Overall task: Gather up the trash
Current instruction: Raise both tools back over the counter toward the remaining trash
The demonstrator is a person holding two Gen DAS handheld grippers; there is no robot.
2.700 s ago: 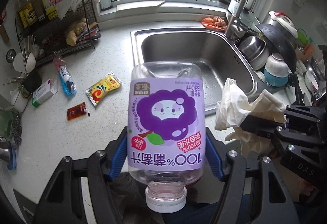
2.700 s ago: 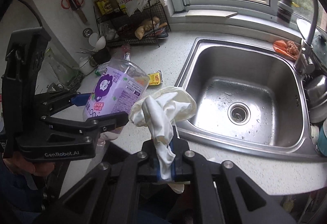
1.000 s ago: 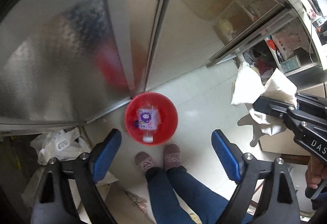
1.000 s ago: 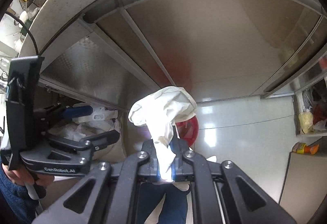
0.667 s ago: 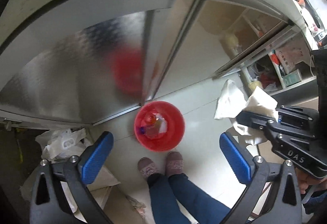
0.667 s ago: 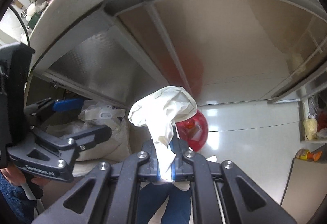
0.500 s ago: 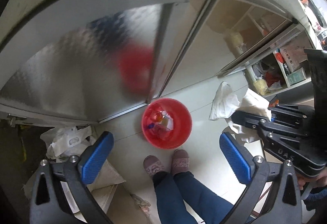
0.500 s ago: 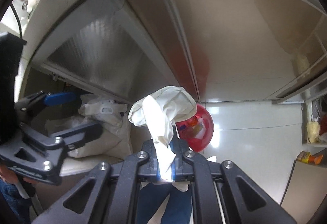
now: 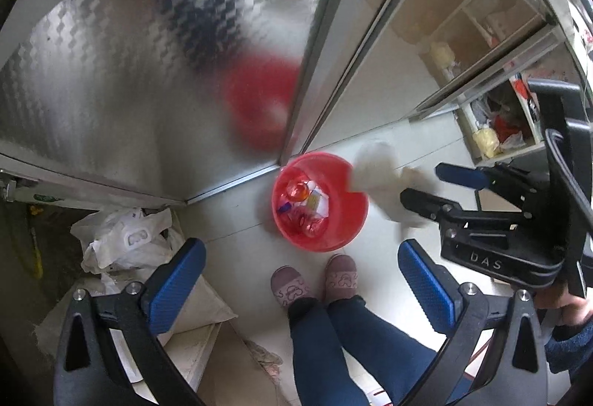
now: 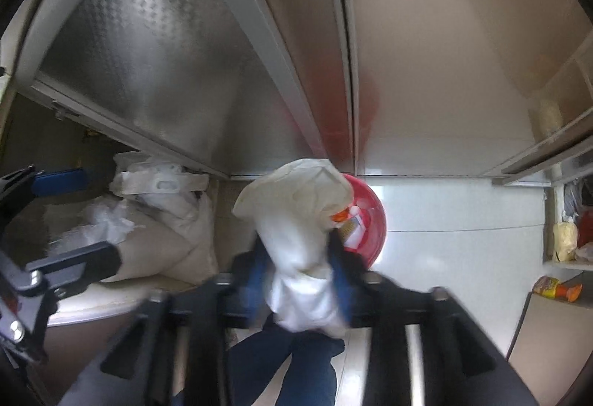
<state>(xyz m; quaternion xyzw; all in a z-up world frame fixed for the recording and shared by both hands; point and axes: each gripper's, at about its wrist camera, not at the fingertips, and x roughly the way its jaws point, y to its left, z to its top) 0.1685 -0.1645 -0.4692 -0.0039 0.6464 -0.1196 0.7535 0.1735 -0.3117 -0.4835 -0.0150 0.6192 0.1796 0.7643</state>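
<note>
Soft, even daylight fills both views, with no hard shadows. The fisheye lenses bow the cabinet doors and darken the corners. On the white floor tiles glare pools at about 3 o'clock. In the right wrist view the white crumpled tissue and the jaws are smeared by motion – the left wrist view is sharper, though the tissue blurs there too

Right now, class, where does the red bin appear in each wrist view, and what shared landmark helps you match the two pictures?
Left wrist view: red bin just right of centre, on the floor, above the slippers.
Right wrist view: red bin centre-right, partly behind the crumpled white tissue.
Shared landmark: the patterned metal cabinet door.
</note>
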